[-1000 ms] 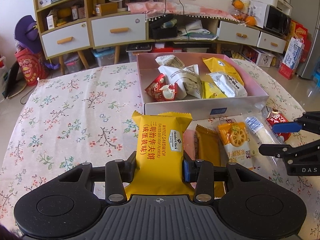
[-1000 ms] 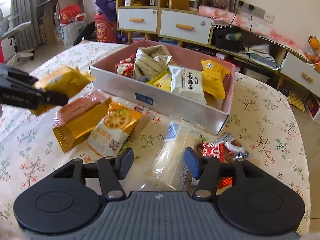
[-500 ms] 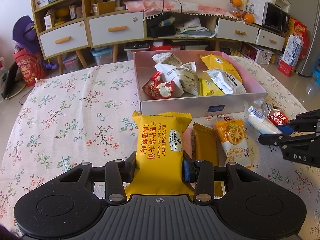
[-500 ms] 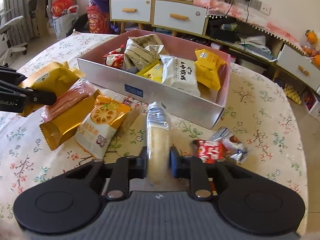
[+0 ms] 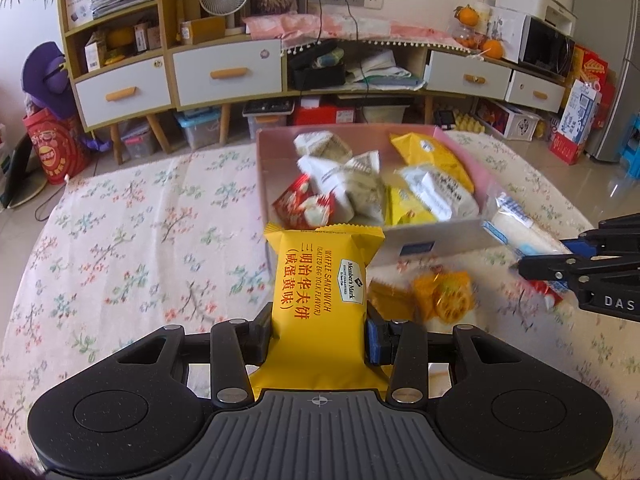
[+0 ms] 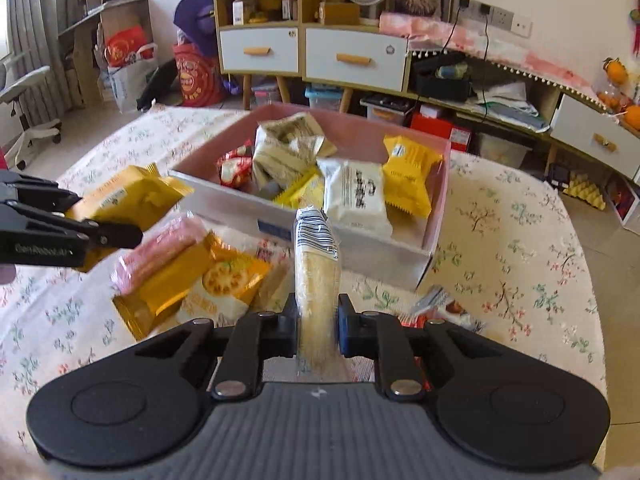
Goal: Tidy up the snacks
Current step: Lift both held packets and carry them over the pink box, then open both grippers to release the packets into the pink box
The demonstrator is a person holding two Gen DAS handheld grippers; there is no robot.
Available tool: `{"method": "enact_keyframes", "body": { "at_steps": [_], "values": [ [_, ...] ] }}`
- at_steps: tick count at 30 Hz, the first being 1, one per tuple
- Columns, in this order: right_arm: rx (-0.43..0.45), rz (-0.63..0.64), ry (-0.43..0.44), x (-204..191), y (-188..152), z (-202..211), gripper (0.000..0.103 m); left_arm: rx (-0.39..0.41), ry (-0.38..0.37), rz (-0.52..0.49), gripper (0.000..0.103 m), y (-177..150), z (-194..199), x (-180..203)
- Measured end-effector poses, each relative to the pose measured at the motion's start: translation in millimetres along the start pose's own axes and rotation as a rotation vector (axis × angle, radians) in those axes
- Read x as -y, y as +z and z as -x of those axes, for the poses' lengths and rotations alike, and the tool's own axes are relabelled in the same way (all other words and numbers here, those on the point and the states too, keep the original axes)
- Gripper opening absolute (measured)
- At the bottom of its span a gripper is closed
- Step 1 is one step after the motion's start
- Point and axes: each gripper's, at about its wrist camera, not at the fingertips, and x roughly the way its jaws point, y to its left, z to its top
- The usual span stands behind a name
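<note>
left hand-held gripper [image 5: 318, 338]: clamped on yellow waffle packet [image 5: 320, 280], upright | right hand-held gripper [image 5: 524, 266]: at right edge, gripping clear cracker sleeve [image 5: 520, 232] beside pink box [image 5: 440, 242] | box: holds several snacks | tabletop [image 5: 140, 240]: floral cloth

The box [image 6: 434, 216] is open on top, but packets crowd its left and middle; bare floor shows only at its right end. Loose snacks [image 6: 192, 276] lie against its front wall. Left of the box, the tabletop [image 5: 132, 240] lies bare.
</note>
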Motion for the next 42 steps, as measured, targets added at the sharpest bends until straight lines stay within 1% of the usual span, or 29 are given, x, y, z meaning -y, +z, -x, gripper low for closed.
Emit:
{"method": "enact_keyframes", "body": {
  "at_steps": [4, 7, 9, 13, 16, 18, 21, 25, 27, 29, 31, 37, 38, 39, 40, 42],
  "values": [
    [0.029, -0.018, -0.020, 7, 15, -3, 0.016, 0.022, 0.002, -0.015, 0.040, 16, -6, 10],
    [0.053, -0.030, -0.025, 12, 29, -9, 0.016, 0.019, -0.009, -0.009, 0.040, 27, -16, 14],
    [0.063, -0.051, -0.023, 18, 39, -16, 0.016, 0.007, -0.018, -0.002, 0.040, 34, -25, 16],
    [0.063, -0.112, -0.024, 28, 54, -34, 0.016, -0.043, -0.044, 0.015, 0.040, 43, -48, 19],
    [0.056, -0.133, -0.034, 31, 61, -47, 0.016, -0.042, -0.026, -0.019, 0.040, 52, -57, 26],
    [0.055, -0.141, -0.032, 35, 67, -57, 0.016, -0.038, -0.035, -0.023, 0.040, 58, -64, 29],
    [0.062, -0.129, -0.041, 39, 75, -68, 0.016, -0.048, -0.046, -0.021, 0.040, 66, -75, 29],
    [0.064, -0.075, -0.031, 38, 82, -78, 0.016, -0.053, -0.063, -0.073, 0.040, 76, -88, 33],
    [0.047, -0.048, -0.006, 39, 85, -86, 0.016, -0.053, -0.064, -0.086, 0.040, 80, -95, 35],
    [0.027, -0.021, -0.011, 38, 90, -96, 0.016, -0.058, -0.058, -0.091, 0.040, 82, -104, 36],
    [0.020, -0.009, -0.028, 40, 95, -102, 0.016, -0.061, -0.056, -0.085, 0.040, 82, -114, 35],
    [0.010, -0.045, -0.021, 48, 103, -110, 0.018, -0.049, -0.067, -0.016, 0.040, 76, -133, 23],
    [0.012, -0.053, -0.019, 49, 102, -110, 0.019, -0.043, -0.075, -0.008, 0.040, 76, -134, 21],
    [0.014, -0.061, -0.017, 50, 101, -109, 0.020, -0.037, -0.082, -0.002, 0.043, 75, -135, 20],
    [0.016, -0.067, -0.018, 51, 101, -109, 0.024, -0.034, -0.082, 0.003, 0.044, 75, -134, 19],
    [0.028, -0.069, -0.023, 51, 99, -105, 0.027, -0.036, -0.090, 0.012, 0.045, 75, -134, 18]
  ]
}}
